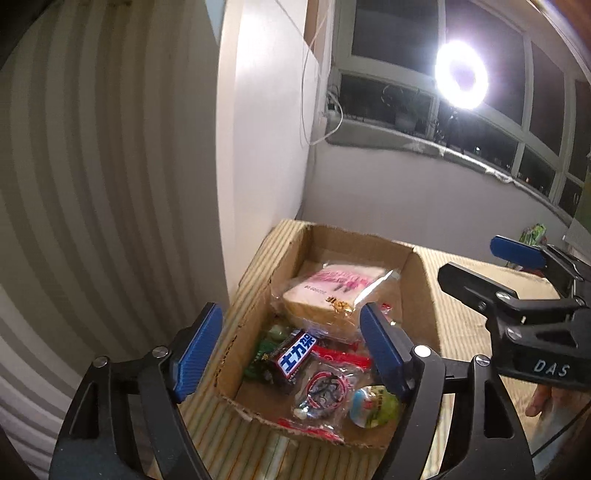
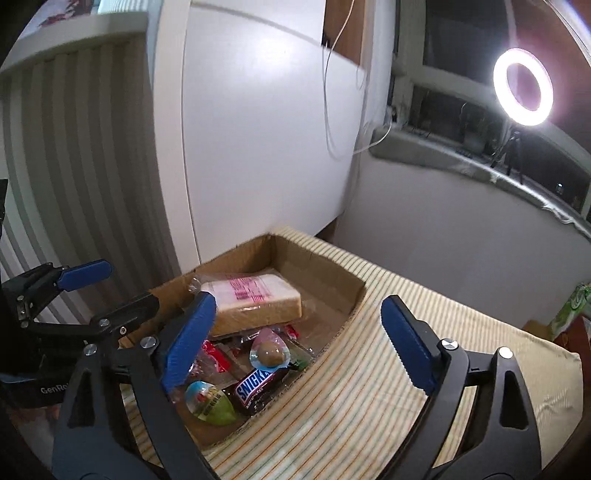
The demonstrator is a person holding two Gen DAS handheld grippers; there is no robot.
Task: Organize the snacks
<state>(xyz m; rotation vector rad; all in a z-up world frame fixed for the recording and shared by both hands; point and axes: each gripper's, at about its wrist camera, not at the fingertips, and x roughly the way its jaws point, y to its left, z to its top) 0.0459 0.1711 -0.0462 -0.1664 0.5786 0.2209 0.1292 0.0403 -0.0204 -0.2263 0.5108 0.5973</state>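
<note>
While you hold both grippers over it, the cardboard box (image 1: 419,291) sits on the striped cloth (image 2: 388,387), close to the white wall panel (image 2: 258,129), with the snacks lying inside it. At the box's far end lies a wrapped slice of bread (image 1: 332,291) with pink print on its wrapper. Nearer you from the bread is a Snickers bar (image 2: 258,387), and just beside it a small round jelly cup (image 2: 269,353) with a brown centre. At the box's near end you have a second jelly cup (image 1: 373,405) with a green and blue lid, a clear packet with a red and black print (image 1: 321,391) touching it, some red wrappers (image 1: 340,356) between that packet and the bread, and a green wrapper (image 1: 266,350) against the box's left wall.

Your left gripper (image 1: 291,354) hangs above the near end of the box with its blue pads spread wide and nothing between them. Your right gripper (image 2: 299,343) is just as widely spread and empty — one finger over the box, the other over the cloth to the box's right.

Well apart from the box, at the cloth's far right edge, stands a green packet (image 2: 570,310). Beyond the box a ring light (image 2: 522,86) glows in front of the dark window (image 1: 399,33) — a white cable (image 2: 328,92) hangs down the wall panel.
</note>
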